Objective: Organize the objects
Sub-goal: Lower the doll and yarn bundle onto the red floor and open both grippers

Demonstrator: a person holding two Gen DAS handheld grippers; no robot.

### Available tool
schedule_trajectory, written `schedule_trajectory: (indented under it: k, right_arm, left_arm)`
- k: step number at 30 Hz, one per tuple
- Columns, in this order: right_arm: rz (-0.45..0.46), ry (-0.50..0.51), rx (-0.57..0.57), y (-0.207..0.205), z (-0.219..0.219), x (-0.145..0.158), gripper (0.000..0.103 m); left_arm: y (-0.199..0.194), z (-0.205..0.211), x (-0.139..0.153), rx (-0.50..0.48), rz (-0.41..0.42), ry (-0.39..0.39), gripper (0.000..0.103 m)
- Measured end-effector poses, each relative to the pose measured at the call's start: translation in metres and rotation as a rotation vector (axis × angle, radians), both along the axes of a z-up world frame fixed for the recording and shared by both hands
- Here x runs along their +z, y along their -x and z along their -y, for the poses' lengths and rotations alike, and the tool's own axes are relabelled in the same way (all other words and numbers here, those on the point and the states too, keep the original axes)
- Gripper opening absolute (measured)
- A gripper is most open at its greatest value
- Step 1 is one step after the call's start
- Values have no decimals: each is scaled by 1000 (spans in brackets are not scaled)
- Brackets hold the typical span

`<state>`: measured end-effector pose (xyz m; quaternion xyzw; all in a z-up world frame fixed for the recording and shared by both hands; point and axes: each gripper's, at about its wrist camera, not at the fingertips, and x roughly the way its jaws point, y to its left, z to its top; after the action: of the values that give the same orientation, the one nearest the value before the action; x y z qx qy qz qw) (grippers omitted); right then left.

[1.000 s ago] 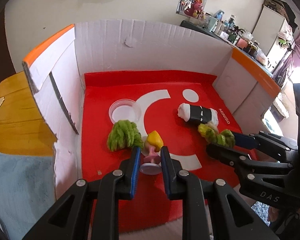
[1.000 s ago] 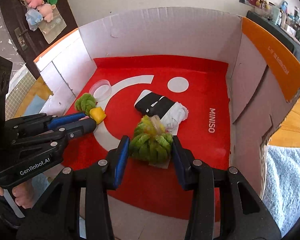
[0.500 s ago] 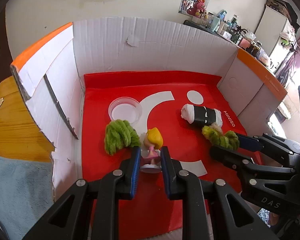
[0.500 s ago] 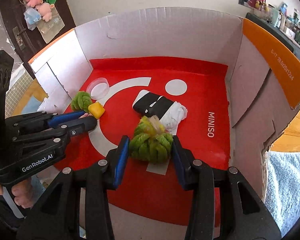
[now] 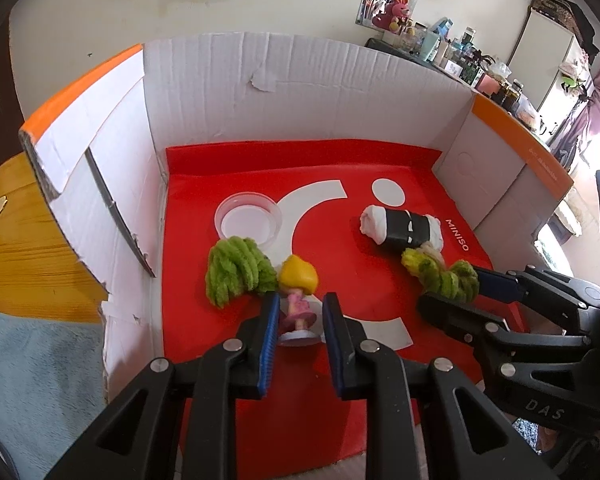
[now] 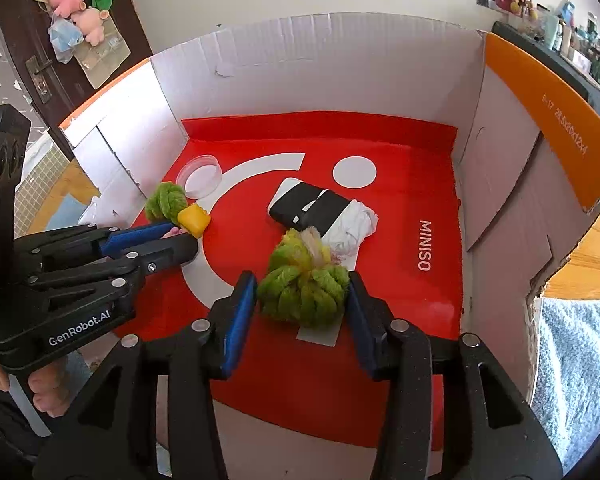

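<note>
Near the front edge of the box (image 5: 300, 76), the left gripper (image 5: 299, 322) stands around the figurine (image 5: 298, 304), jaws apart and not yet pressing. The right gripper (image 6: 302, 308) brackets the green yarn bundle (image 6: 304, 292), seemingly touching its right side only. Close each slowly and centred, low on the figurine's body, so that nothing tips.

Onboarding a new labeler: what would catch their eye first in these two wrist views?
The bright red MINISO mat lining the white cardboard box dominates. On it, the left gripper straddles a small yellow-haired doll beside a green yarn bundle, while the right gripper brackets another green yarn bundle. A black-banded white cloth roll lies mid-mat, and a clear round dish sits toward the far left.
</note>
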<state>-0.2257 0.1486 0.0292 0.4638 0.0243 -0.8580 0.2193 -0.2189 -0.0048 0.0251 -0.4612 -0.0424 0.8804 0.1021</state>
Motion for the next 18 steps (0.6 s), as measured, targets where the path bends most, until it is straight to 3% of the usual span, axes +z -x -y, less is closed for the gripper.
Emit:
schedule_trajectory:
  k: [9,12,18]
  right_arm:
    - [-1,-3,1,-3,1,1,50]
    - [-1,-4,2,-4,0,2,53]
    - [-6,-3,1,-7,0,3,53]
  left_arm:
    - [-3,-2,1,-5,1,-3,27]
    - [-6,-3,2,-6,-2,-6,35]
    - [-9,-5,5,-12,-9,-6,35]
